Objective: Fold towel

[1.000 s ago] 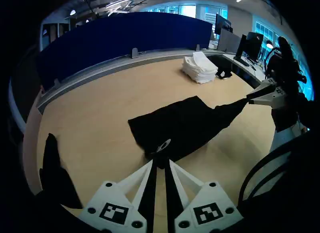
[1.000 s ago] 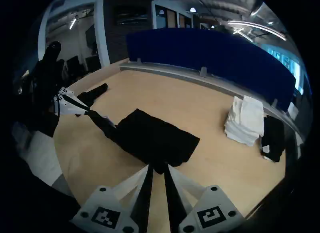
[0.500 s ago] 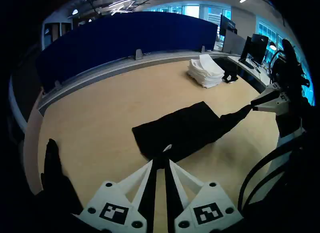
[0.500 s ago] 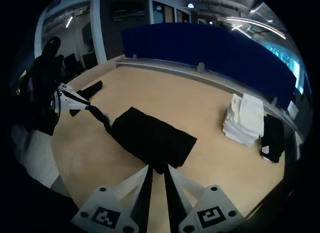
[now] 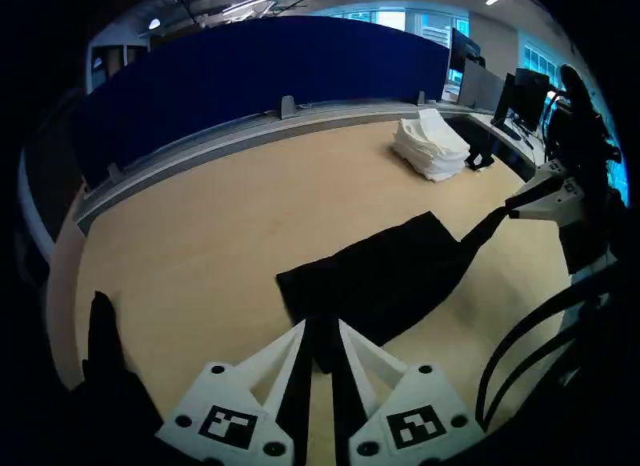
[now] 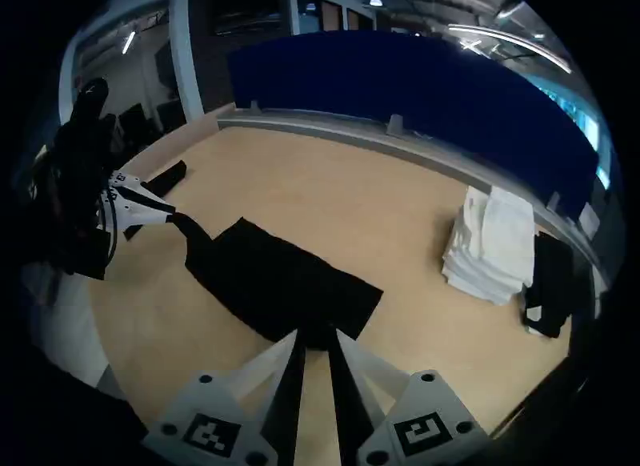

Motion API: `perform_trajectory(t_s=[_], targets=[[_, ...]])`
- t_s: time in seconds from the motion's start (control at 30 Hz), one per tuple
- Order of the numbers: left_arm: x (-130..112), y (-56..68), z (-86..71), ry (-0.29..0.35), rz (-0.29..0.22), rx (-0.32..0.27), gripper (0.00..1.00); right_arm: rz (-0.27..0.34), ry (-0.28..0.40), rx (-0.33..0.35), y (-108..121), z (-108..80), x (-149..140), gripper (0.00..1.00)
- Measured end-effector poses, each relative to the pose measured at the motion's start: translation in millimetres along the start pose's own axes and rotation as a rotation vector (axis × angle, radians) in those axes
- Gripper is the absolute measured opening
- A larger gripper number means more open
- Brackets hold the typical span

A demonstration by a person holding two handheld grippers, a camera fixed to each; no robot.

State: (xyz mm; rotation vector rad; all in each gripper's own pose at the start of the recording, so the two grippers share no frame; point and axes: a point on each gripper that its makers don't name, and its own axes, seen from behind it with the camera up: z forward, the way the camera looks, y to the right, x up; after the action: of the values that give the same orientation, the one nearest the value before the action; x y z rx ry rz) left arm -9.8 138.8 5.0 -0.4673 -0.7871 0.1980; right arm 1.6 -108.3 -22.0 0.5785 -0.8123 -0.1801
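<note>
A black towel (image 5: 384, 270) lies stretched across the wooden table (image 5: 224, 202). My left gripper (image 5: 321, 328) is shut on its near corner, at the bottom of the left gripper view. The other gripper (image 5: 510, 210) holds the far corner at the right of that view, lifted off the table. In the right gripper view the same black towel (image 6: 272, 278) runs from my right gripper (image 6: 317, 336), shut on one corner, to the left gripper (image 6: 172, 216) pinching the opposite corner at the left.
A stack of white towels (image 5: 430, 146) (image 6: 490, 243) sits on the table's far side. Dark folded cloth (image 6: 548, 286) lies next to it, and another black cloth (image 6: 156, 186) (image 5: 104, 338) lies near the table's edge. A blue partition (image 5: 256, 74) backs the table. Monitors (image 5: 524, 94) stand beyond.
Both grippers have pulled apart, drawing the black towel out longer and flatter across the table. Both keep their hold on the corners.
</note>
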Motion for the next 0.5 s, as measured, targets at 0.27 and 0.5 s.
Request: perform_trajectory(t_s=[0.27, 0.5], targets=[[6, -10.8, 21.9, 0.002, 0.005, 0.023, 0.14, -0.006, -0.031, -0.015, 15, 27.5, 5, 0.2], [9, -18.8, 50.2, -0.005, -0.017, 0.029, 0.14, 0.007, -0.079, -0.023, 30, 55.7, -3, 0.2]])
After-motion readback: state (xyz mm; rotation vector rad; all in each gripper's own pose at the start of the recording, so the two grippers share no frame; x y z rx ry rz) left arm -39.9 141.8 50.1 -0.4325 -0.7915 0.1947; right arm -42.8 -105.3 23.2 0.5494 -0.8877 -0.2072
